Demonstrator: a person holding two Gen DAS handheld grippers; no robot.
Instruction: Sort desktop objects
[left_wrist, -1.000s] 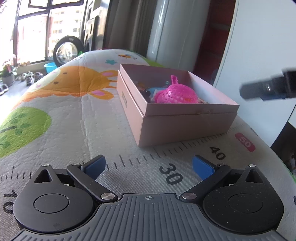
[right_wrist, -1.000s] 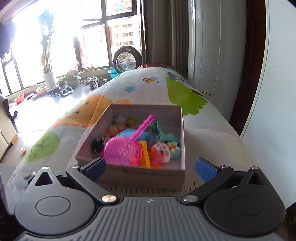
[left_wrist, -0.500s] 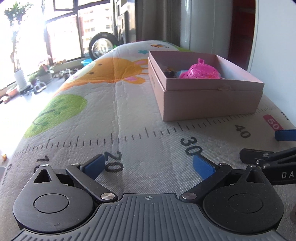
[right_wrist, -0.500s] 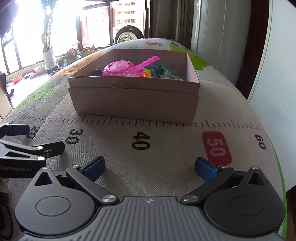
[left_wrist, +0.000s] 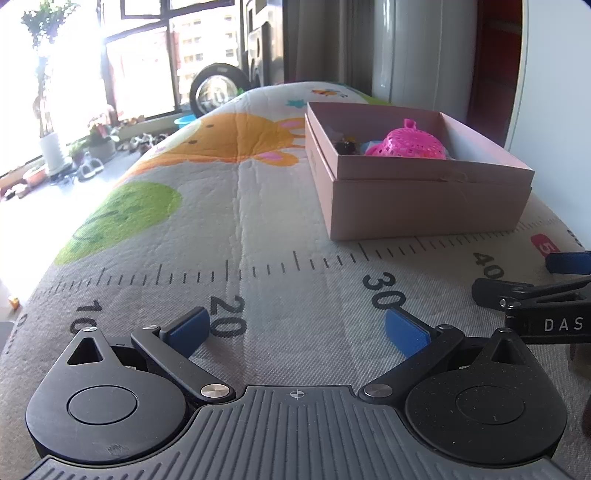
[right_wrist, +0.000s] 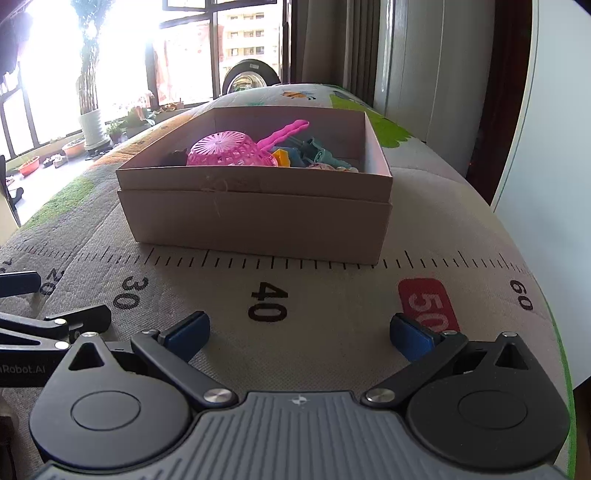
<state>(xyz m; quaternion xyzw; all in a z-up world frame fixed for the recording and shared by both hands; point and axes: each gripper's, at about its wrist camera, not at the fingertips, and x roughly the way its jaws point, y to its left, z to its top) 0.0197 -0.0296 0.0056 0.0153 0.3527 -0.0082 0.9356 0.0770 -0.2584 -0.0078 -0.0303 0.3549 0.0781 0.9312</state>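
Your left claw (left_wrist: 295, 328) and right claw (right_wrist: 299, 332) are both released, low over the ruler-printed surface (left_wrist: 258, 221); the pink cardboard box (right_wrist: 258, 218) holds toys.

Sunlit window (left_wrist: 140, 70), grey curtains (right_wrist: 365, 48), potted plants (right_wrist: 90, 122).

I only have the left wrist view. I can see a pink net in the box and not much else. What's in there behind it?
Observer: From the right wrist view, the pink net has a long pink handle pointing toward the back right corner of the box.
Operator: Anything else beside it?
Observer: Yes, a yellow piece and teal toys lie to the right of the net.
Operator: Is the right gripper holding anything?
Observer: No, the right gripper is open and empty, low over the mat near the printed 40.
Operator: And mine?
Observer: The left gripper is open and empty too.
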